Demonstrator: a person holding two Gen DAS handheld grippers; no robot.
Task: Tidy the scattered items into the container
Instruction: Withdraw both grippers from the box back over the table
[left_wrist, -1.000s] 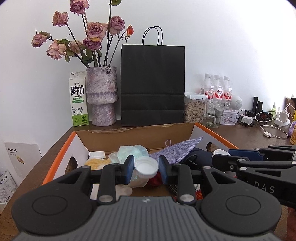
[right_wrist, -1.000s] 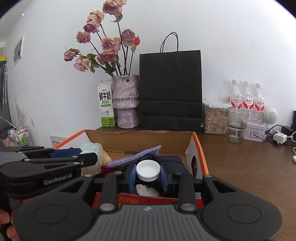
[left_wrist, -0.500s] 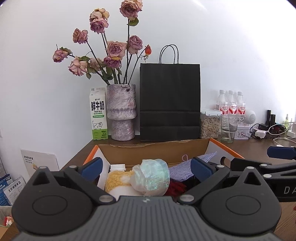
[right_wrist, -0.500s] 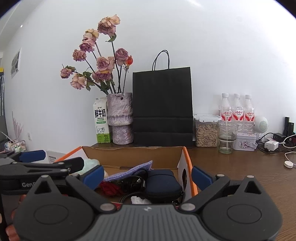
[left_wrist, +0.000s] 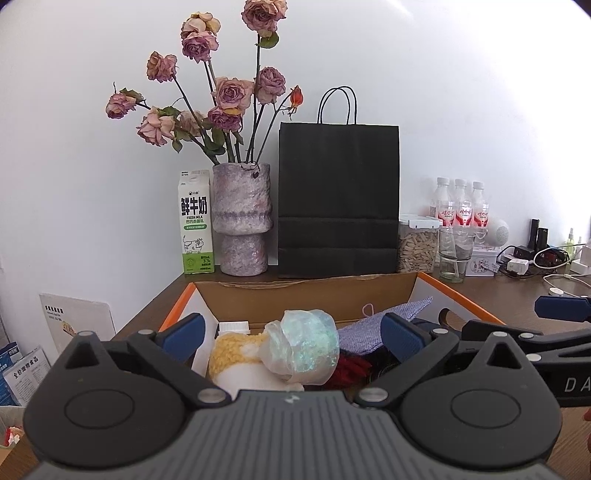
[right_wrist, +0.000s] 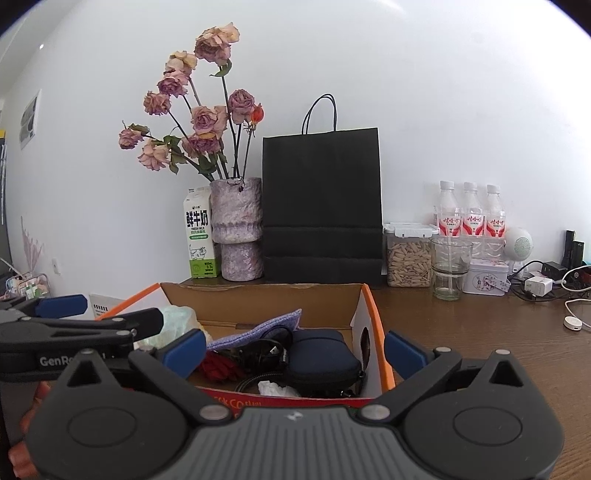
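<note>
An orange-edged cardboard box (left_wrist: 306, 293) (right_wrist: 373, 314) sits on the brown table and holds several items: an iridescent plastic wad (left_wrist: 306, 349), a yellow knitted piece (left_wrist: 236, 349), a purple cloth (left_wrist: 380, 325) (right_wrist: 258, 328), a red item (right_wrist: 218, 367), a dark blue pouch (right_wrist: 321, 360) and black cables (right_wrist: 266, 352). My left gripper (left_wrist: 291, 332) is open and empty above the box's left half. My right gripper (right_wrist: 295, 349) is open and empty above the box's right half. Each gripper shows at the edge of the other's view.
Behind the box stand a milk carton (left_wrist: 195, 221), a vase of dried roses (left_wrist: 242, 218) and a black paper bag (left_wrist: 338, 199). To the right are a seed jar (right_wrist: 408, 260), a glass (right_wrist: 450, 266), three bottles (right_wrist: 471, 218), a tin and chargers with cables (right_wrist: 543, 284).
One second ago each gripper was shut on a white-capped bottle over the box. Both have since opened, the bottles are out of sight, and both grippers have risen and pulled back.
</note>
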